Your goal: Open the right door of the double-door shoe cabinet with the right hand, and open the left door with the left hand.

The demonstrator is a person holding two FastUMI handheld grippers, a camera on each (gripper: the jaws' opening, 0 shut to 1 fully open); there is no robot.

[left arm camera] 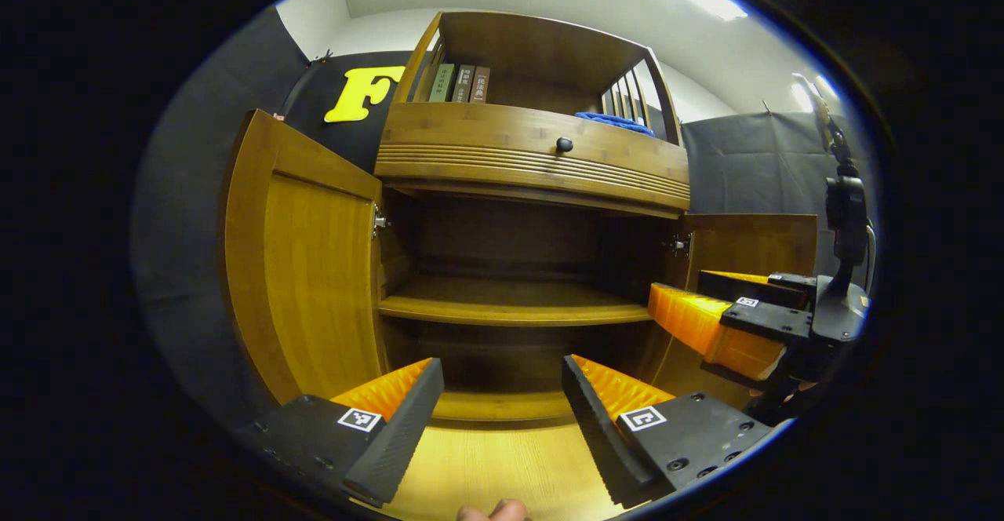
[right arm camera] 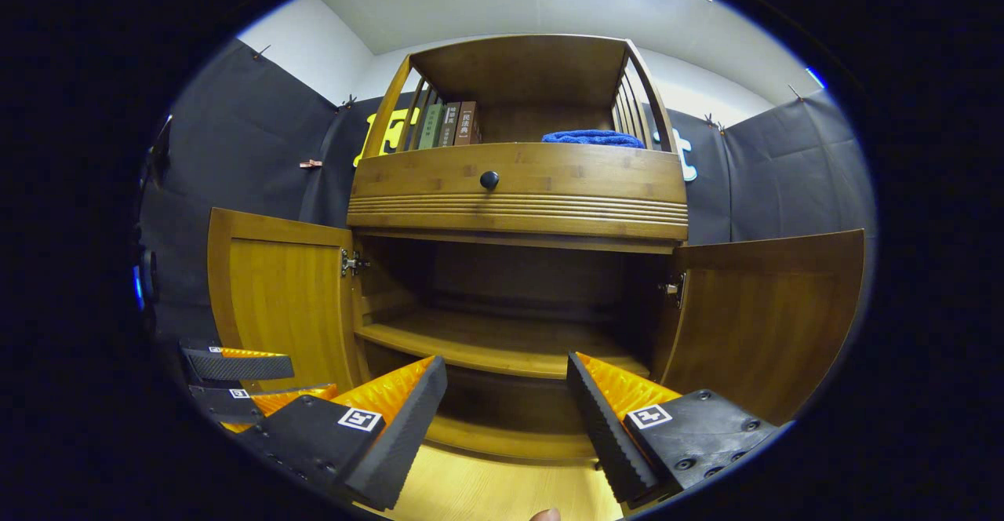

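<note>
Your left gripper [left arm camera: 502,403] hangs low in front of the shoe cabinet [left arm camera: 533,160], level and pointed straight into its middle, fingers spread wide with nothing between them. Your right gripper [right arm camera: 506,407] sits in much the same pose, also aimed at the cabinet's centre, its fingers well apart and empty. In the left gripper view you can see the right gripper [left arm camera: 729,317] off to the side, in front of the right door [left arm camera: 753,242]; in the right gripper view the left gripper [right arm camera: 235,380] shows low beside the left door [right arm camera: 274,301].

Both doors stand swung wide open, clear of either gripper. Behind them the lower compartment is dark, with one shelf [left arm camera: 510,309] across it and no shoes that you can make out. Above it sits a drawer [right arm camera: 518,183] with a round dark knob [right arm camera: 489,180], shut. The open top bay holds a few books [right arm camera: 447,125] standing upright at the left and a folded blue cloth [right arm camera: 592,138] lying at the right.
</note>
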